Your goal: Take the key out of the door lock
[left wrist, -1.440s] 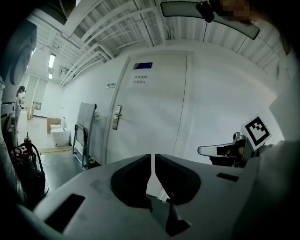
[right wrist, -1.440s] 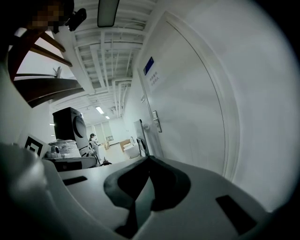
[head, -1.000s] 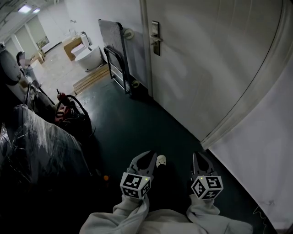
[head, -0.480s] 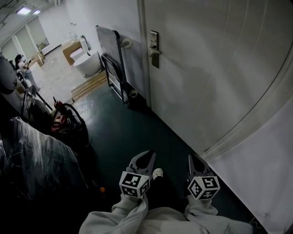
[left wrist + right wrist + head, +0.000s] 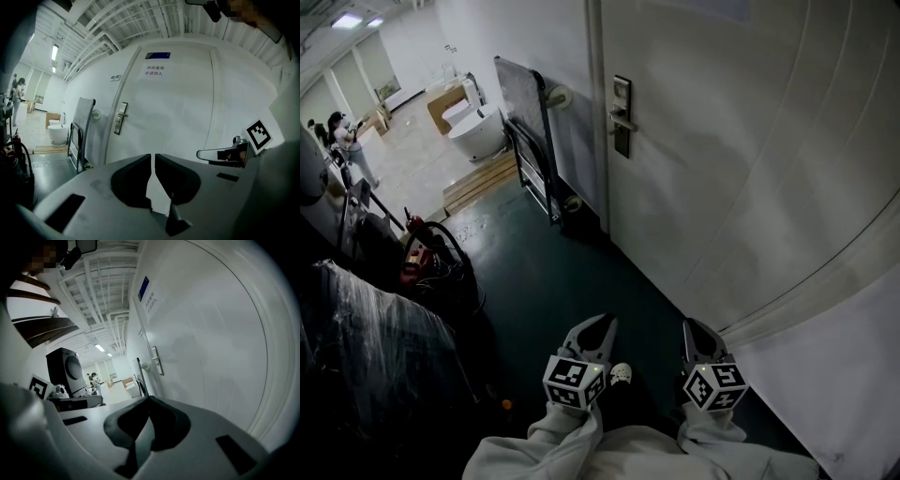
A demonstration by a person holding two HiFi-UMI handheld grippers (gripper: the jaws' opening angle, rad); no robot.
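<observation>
Door lock (image 5: 622,117) distant; left hand-held gripper (image 5: 602,326), right hand-held gripper (image 5: 694,328) low, closed

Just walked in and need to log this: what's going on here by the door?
A person stands facing a white door with a hand-held gripper in each hand. The left hand-held gripper and right hand-held gripper hang low near the waist, jaws together, holding nothing. The lock plate and its lever handle are well ahead, untouched. Any key there is too small to make out.
</observation>
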